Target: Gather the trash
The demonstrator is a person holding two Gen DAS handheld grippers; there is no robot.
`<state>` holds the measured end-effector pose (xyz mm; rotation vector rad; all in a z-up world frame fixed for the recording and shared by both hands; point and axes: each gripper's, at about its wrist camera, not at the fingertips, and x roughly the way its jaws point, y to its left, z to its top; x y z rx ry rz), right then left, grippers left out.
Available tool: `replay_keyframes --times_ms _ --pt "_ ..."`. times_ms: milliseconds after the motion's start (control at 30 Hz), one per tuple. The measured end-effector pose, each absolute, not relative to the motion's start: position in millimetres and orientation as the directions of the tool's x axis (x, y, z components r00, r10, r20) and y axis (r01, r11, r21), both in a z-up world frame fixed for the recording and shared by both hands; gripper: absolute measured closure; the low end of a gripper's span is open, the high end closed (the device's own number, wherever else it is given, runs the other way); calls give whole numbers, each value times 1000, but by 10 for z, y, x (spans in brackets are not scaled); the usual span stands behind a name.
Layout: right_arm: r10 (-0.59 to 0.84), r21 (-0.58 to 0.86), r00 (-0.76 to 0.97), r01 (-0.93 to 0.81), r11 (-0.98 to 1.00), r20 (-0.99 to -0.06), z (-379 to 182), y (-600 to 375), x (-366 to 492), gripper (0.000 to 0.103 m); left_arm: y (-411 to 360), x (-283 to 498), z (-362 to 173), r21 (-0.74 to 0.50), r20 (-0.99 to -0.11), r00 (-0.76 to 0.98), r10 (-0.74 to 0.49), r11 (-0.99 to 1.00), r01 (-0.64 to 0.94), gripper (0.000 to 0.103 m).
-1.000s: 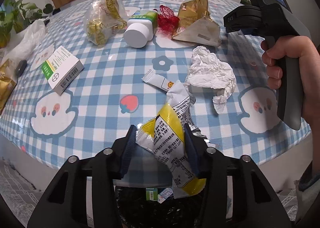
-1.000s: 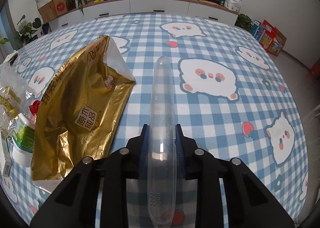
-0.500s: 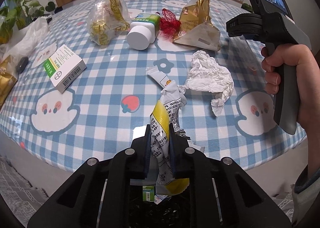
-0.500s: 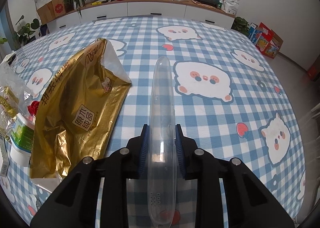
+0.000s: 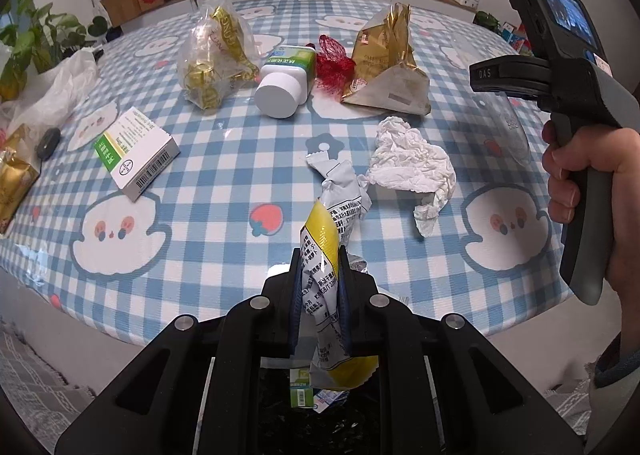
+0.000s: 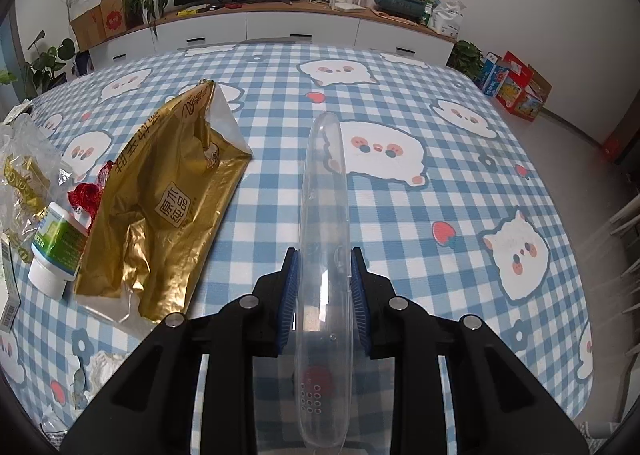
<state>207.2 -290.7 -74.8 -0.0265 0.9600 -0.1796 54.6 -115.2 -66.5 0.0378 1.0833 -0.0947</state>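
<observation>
My left gripper is shut on a crumpled yellow and white snack wrapper, held at the near table edge above a black trash bag. My right gripper is shut on a long clear plastic case, lifted over the checked tablecloth. In the left wrist view the right gripper's body and the hand holding it stand at the right, the clear case hanging under it. A crumpled white tissue lies just beyond the wrapper.
On the table lie a gold foil bag, a white bottle with a green label, red netting, a clear bag of gold wrappers, a green and white medicine box and a small sachet.
The left jaws closed on the snack wrapper, squeezing it narrow. The right gripper with the clear case rose slightly above the table.
</observation>
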Motion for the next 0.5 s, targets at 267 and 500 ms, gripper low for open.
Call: replay_keyframes --times_ms 267,500 --pt "-171 -76 591 182 980 -788 -494 -2967 1779 78 -1075 531 -596 -37 -877 475 -77 995 92 89" --pt "-182 -81 615 189 979 -767 -342 -2900 1529 78 -1012 523 -535 -68 -871 481 -101 994 85 89"
